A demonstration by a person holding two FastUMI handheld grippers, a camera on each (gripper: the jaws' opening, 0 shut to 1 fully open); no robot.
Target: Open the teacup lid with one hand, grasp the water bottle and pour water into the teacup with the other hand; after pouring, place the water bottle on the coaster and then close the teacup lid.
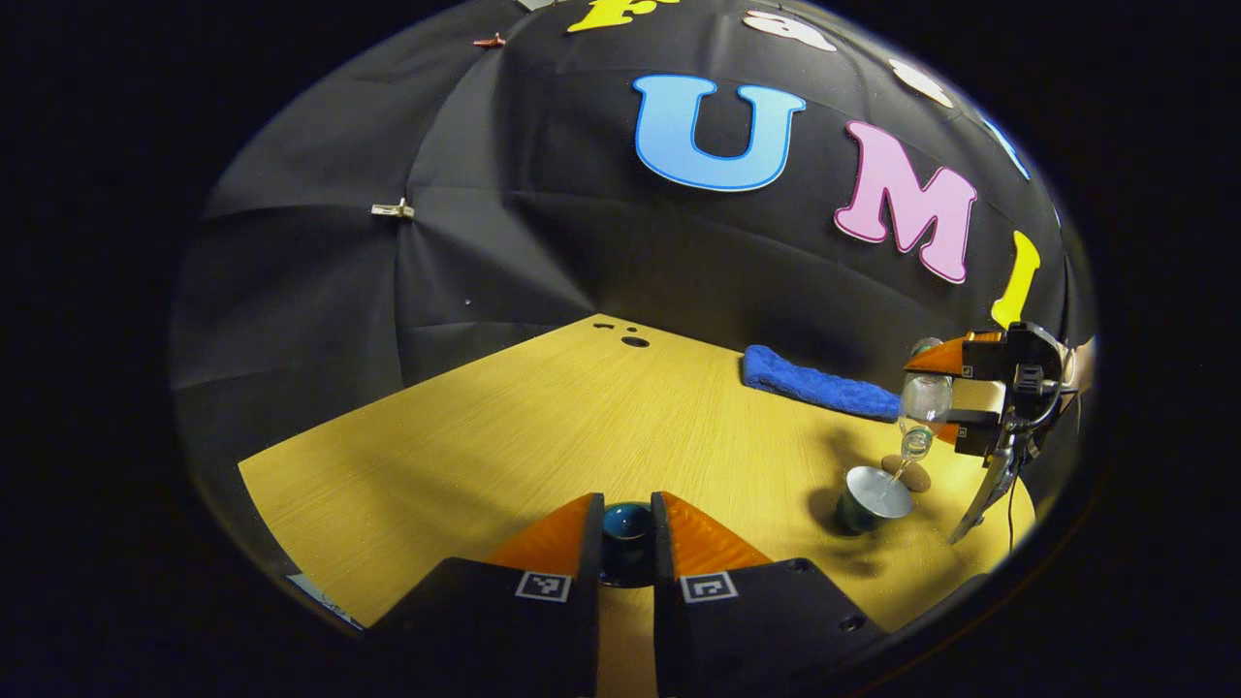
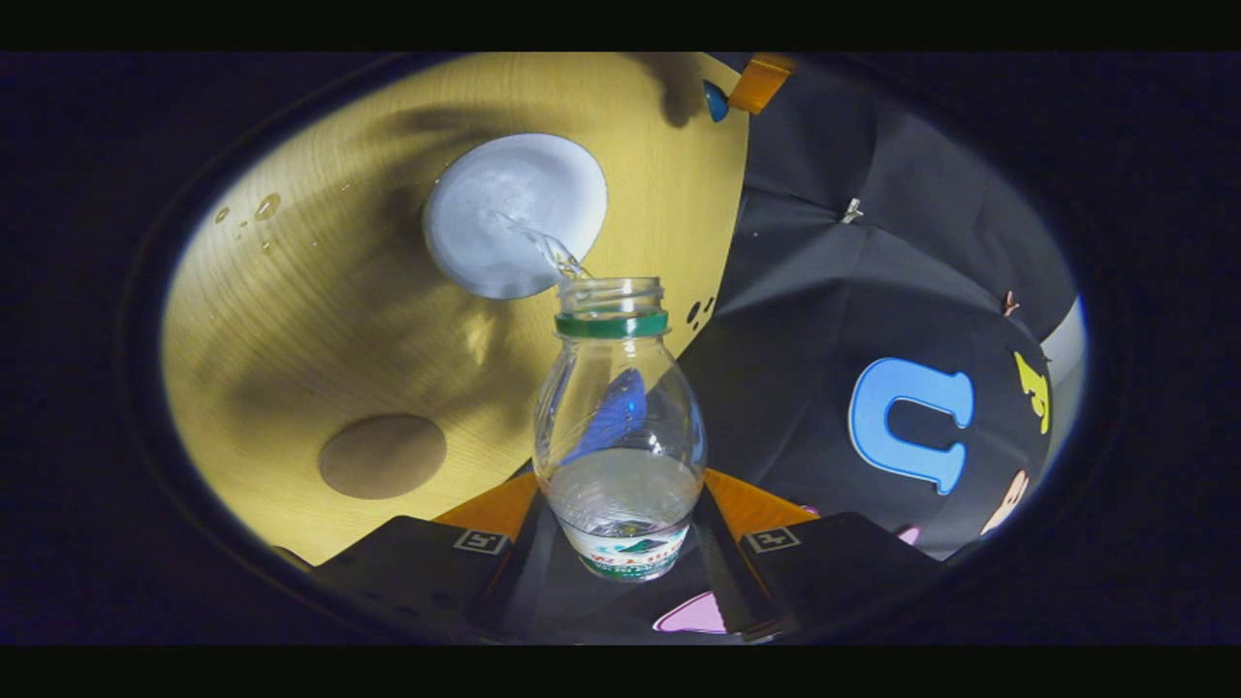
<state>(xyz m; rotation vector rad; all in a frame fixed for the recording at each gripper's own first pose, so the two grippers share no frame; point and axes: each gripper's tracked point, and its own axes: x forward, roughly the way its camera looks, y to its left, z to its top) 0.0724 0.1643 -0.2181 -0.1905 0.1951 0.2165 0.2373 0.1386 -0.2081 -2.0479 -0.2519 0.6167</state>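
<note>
A clear water bottle (image 2: 619, 446), clamped between the fingers of the right gripper (image 2: 620, 528), is tipped mouth-down over an open teacup (image 2: 514, 215) on the wooden table (image 2: 291, 320), a thin stream of water running from its neck into the cup. In the left gripper view the same pour appears at the far right, the bottle held above the dark-sided teacup with the round brown coaster (image 1: 907, 473) lying bare on the table just behind it. The left gripper (image 1: 626, 543) holds the dark blue teacup lid (image 1: 626, 528) pinched between its narrowly set fingers, well apart from the cup. A folded blue towel (image 1: 819, 386) lies along the table's far edge, and droplets (image 2: 254, 207) dot the wood beyond the cup.
</note>
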